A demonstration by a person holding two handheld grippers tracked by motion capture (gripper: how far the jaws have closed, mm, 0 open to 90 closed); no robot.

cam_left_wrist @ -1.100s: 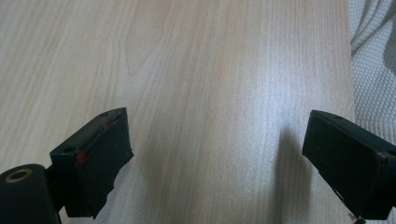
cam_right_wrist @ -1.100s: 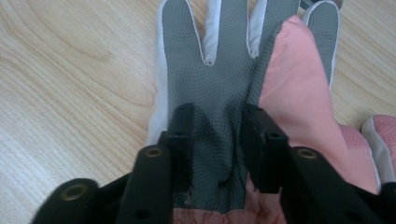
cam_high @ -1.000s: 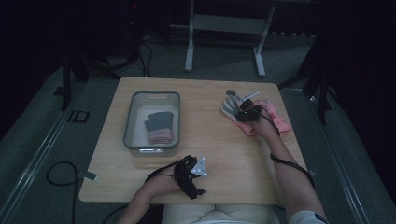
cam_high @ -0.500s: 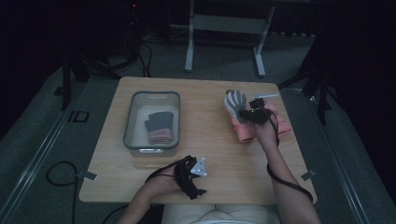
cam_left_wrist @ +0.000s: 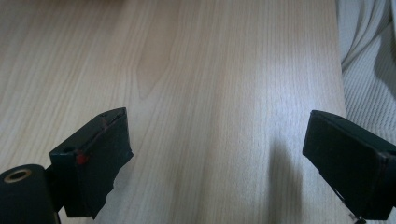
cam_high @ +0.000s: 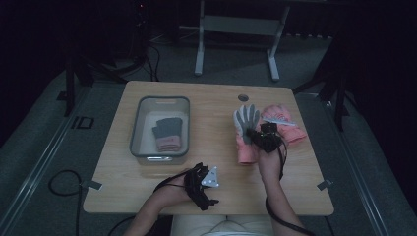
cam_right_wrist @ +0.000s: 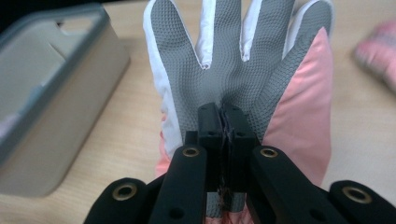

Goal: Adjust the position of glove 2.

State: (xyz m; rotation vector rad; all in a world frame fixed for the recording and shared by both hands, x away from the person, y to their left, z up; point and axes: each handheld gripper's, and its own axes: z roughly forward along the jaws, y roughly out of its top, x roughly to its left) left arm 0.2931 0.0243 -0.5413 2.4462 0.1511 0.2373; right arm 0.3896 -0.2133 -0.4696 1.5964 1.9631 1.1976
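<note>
Our left gripper [cam_high: 202,186] is black, with a grey three-cornered plate [cam_high: 210,177] on top and a black cable [cam_high: 169,181] trailing along the forearm. Seen close, its two jaws are blocky black pads; the left one bears a small red mark [cam_left_wrist: 82,158], and a brass-ringed hole [cam_left_wrist: 17,176] sits beside it. Our right gripper [cam_right_wrist: 223,123] is also black, its arms flat and angular, set with brass-ringed screw holes [cam_right_wrist: 191,151]. A black cable [cam_high: 281,162] loops from it down the forearm. Both forearms are bare; we wear light clothing [cam_high: 216,228] at the near edge.
</note>
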